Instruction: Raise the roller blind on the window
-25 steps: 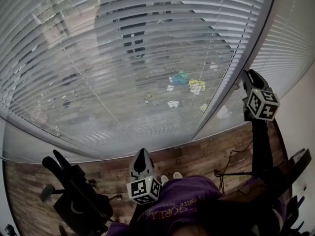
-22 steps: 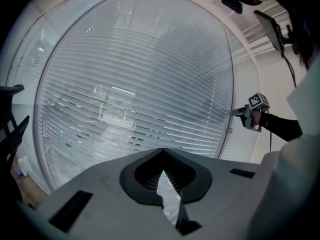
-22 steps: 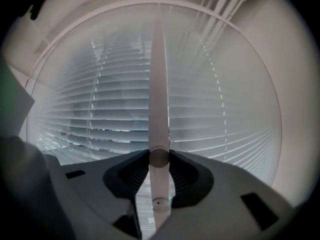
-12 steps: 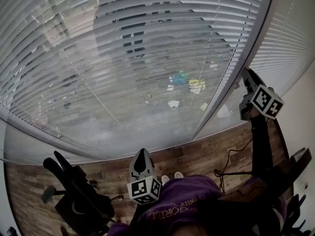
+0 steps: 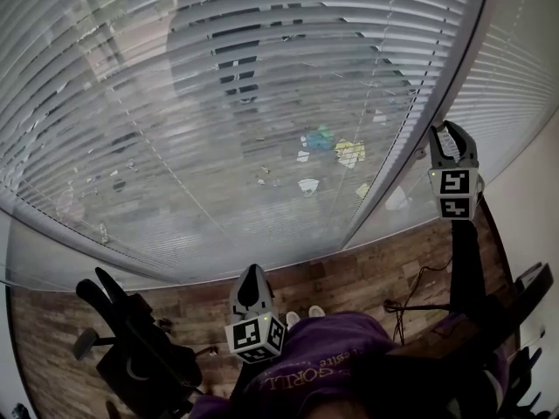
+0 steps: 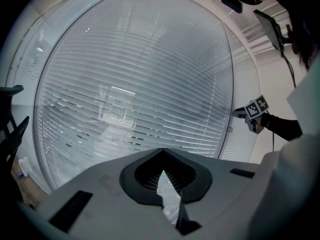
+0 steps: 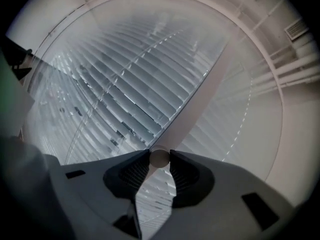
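Blind (image 5: 262, 103) is hanging down over the big window pane, its slats covering the glass almost to the wooden floor (image 5: 367, 269). Slats are lying roughly flat, with some outside view showing through them.

Right gripper (image 5: 452, 133) is reaching up at the pale window post (image 5: 410, 155) that borders the blind's right edge. Its jaws are standing a little apart. A small pale round piece (image 7: 160, 159) is sitting in the gap at the tips, in line with the post (image 7: 200, 99). I cannot tell whether the tips are pinching it.

Left gripper (image 5: 251, 273) is hovering low, near the person's purple top (image 5: 323, 374), well apart from the blind (image 6: 140, 84). Its jaws are meeting at the tips, with nothing between them (image 6: 162, 154).
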### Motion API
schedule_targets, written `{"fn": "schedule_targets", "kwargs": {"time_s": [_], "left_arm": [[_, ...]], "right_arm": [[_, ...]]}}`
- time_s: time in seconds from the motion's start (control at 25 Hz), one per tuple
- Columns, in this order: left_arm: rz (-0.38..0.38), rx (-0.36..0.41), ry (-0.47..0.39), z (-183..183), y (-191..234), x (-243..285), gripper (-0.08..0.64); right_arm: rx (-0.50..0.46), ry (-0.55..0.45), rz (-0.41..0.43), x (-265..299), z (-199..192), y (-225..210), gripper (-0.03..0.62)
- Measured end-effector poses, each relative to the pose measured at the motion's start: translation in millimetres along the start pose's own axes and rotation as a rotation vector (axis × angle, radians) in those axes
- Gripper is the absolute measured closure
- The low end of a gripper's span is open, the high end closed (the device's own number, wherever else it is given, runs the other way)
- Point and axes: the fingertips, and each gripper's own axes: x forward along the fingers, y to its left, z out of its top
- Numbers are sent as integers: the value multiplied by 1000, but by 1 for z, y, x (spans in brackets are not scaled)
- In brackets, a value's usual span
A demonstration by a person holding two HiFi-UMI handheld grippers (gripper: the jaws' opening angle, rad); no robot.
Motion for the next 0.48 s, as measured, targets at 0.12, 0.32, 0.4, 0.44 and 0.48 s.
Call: {"fn": "schedule_targets", "kwargs": {"time_s": [0.12, 0.32, 0.4, 0.44, 0.48], "left_arm": [[-1, 0, 0, 0, 0, 1, 560], [-7, 4, 1, 0, -4, 3, 558], [-9, 4, 1, -1, -4, 3, 558], [-9, 4, 1, 0, -3, 3, 560], [-8, 4, 1, 0, -3, 2, 558]], "right_arm": [[-34, -2, 0, 0, -1, 1, 474], [0, -3, 12, 1, -1, 0, 474], [60, -8, 22, 1, -1, 0, 474], [98, -10, 29, 0, -1, 0, 474], [136, -11, 36, 0, -2, -1, 474]]}}
